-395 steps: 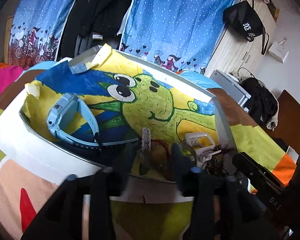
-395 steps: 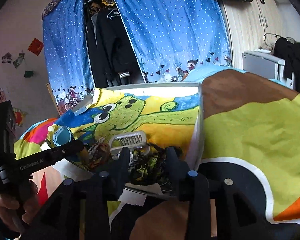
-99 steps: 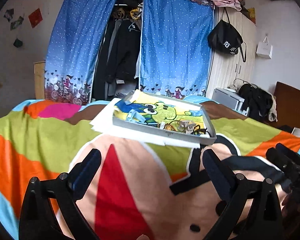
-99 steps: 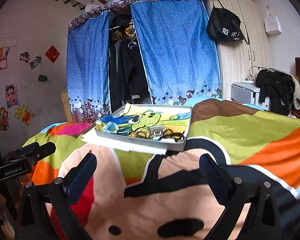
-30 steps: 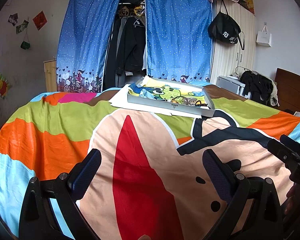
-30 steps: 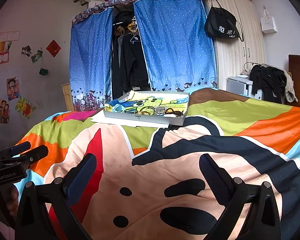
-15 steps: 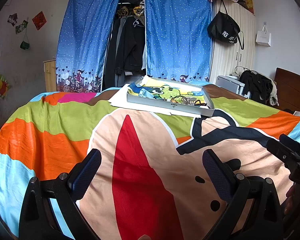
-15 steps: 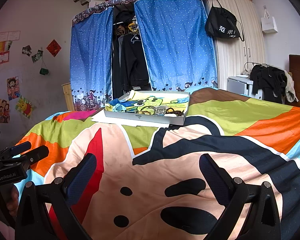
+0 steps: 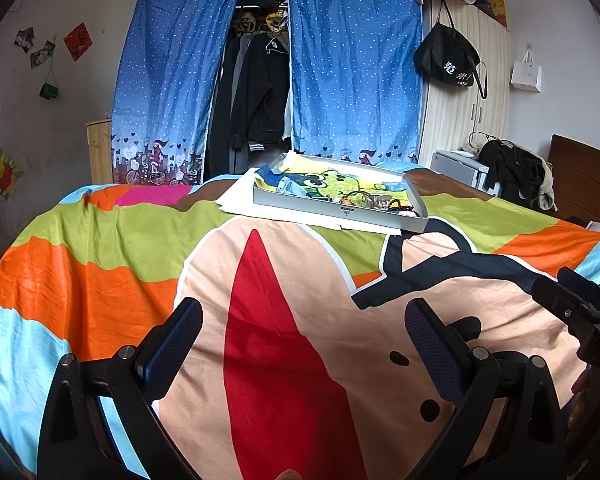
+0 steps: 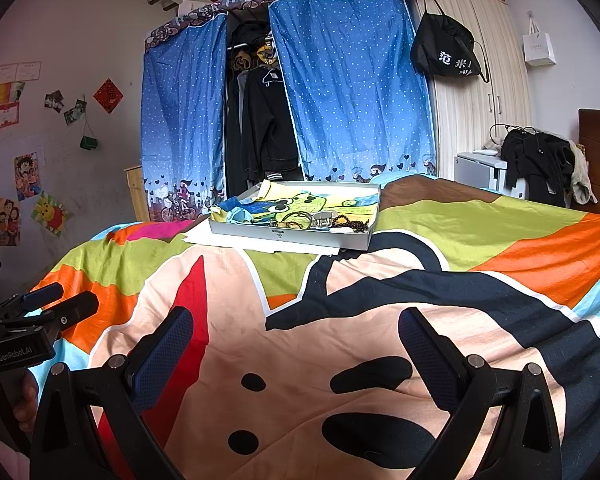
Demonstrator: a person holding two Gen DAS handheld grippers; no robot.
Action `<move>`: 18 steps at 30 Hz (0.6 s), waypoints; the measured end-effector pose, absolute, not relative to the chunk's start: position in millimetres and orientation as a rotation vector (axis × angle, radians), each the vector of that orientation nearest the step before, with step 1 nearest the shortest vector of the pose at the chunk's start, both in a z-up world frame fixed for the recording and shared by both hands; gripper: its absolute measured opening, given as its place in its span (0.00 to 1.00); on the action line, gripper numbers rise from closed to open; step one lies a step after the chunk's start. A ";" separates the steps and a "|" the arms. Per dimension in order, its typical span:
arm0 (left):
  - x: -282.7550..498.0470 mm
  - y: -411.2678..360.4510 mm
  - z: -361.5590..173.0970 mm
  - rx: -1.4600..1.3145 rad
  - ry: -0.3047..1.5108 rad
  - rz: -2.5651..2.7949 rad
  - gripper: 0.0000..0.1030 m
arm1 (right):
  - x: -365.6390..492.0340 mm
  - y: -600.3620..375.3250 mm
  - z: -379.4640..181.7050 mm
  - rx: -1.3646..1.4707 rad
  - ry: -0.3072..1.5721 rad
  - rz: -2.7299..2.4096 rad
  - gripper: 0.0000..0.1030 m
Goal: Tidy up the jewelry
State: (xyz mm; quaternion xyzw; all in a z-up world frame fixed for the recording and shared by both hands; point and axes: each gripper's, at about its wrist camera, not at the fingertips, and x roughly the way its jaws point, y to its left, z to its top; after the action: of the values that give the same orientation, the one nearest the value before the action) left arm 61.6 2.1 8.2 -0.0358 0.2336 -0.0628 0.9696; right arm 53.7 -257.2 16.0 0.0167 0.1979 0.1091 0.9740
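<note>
A shallow grey box (image 9: 340,212) (image 10: 292,238) lined with a green cartoon drawing rests far off on the bed. Inside it lie a light blue watch (image 10: 240,214) at the left and a pile of bracelets and dark beads (image 9: 376,201) (image 10: 340,222) at the right front. My left gripper (image 9: 302,328) stands open and empty, well back from the box over the bedspread. Equally far back, my right gripper (image 10: 296,332) is open with nothing between its fingers.
White paper sheets (image 9: 240,200) stick out from under the box. The bright cartoon bedspread (image 9: 284,320) fills the foreground. Behind the bed hang blue curtains (image 9: 352,80) around dark clothes, with a wardrobe (image 10: 476,112) and a black bag (image 10: 444,52) at the right.
Since 13 seconds ago both grippers opened and drew far back from the box. Over the last second there is hardly any movement.
</note>
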 end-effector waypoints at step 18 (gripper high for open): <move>58.4 -0.4 7.6 -0.078 0.472 -0.119 0.96 | 53.5 -257.3 16.6 0.034 0.399 0.220 1.00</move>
State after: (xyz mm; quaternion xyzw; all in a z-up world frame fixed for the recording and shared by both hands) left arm 58.4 -0.4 7.6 -0.0384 0.2338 -0.0591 0.9697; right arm 53.5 -257.3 16.6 0.0167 0.1979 0.1092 0.9740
